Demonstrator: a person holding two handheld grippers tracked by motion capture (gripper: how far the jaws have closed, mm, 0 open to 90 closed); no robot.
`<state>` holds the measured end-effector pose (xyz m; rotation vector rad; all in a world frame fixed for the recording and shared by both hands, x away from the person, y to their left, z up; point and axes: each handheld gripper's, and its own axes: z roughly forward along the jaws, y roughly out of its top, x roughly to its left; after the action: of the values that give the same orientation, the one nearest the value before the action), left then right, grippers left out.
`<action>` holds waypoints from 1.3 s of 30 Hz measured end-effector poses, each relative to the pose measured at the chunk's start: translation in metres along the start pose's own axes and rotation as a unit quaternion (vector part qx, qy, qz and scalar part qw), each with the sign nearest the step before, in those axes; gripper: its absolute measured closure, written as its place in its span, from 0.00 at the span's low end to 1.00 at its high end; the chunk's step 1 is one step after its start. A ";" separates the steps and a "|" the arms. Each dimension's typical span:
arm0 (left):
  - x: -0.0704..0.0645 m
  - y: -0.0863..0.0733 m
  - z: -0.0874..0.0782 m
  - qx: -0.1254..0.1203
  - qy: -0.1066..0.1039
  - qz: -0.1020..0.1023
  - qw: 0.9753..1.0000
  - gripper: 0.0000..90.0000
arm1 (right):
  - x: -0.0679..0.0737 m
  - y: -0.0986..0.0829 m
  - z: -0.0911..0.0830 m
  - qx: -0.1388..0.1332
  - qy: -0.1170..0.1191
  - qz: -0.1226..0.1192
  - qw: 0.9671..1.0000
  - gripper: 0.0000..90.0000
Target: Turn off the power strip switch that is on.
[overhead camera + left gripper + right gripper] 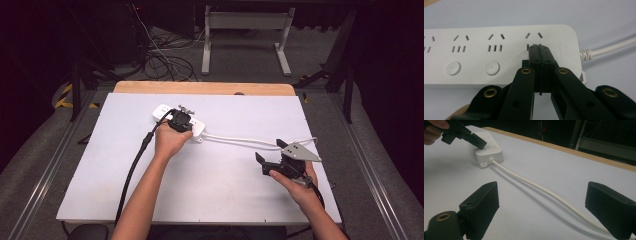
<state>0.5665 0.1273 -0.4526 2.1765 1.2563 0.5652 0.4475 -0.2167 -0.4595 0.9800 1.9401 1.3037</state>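
The left gripper [539, 47] has its jaws pressed together with nothing between them, the joined tips resting on the top face of the white power strip [499, 53] at the end socket nearest the cord — right where that socket's round switch button would sit, judging from the matching buttons [492, 67] under the neighbouring sockets. The step in hand looks like pressing that switch, and to do it well the closed tips should bear straight down on the button's centre rather than skate toward the socket slots; the strip is light and lies loose on the white table [210, 185], so a slanted push would likely slide it instead of clicking the switch. The right gripper [544, 202] has its jaws wide apart, hovering low over the white cord [544, 191] that runs between them without touching either. The left gripper view gives the exact contact point and the socket layout, which the high view cannot resolve — there the hand covers the near end of the strip. The high view instead shows the strip lying toward the table's far left, and the cord trailing right to the other gripper, well apart.
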 end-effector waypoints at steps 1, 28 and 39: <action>0.000 0.000 0.000 0.000 0.000 0.000 1.000 1.00 | 0.000 0.000 0.000 0.000 0.001 0.000 1.000 0.14; 0.002 -0.001 0.000 -0.004 -0.005 -0.003 1.000 1.00 | 0.000 -0.001 0.001 0.005 0.000 0.002 1.000 0.14; 0.003 -0.002 0.000 -0.007 -0.009 -0.004 1.000 1.00 | -0.001 -0.001 0.002 0.009 -0.001 0.006 1.000 0.14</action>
<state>0.5665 0.1306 -0.4534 2.1587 1.2475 0.5476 0.4491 -0.2172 -0.4614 1.0029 1.9492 1.2942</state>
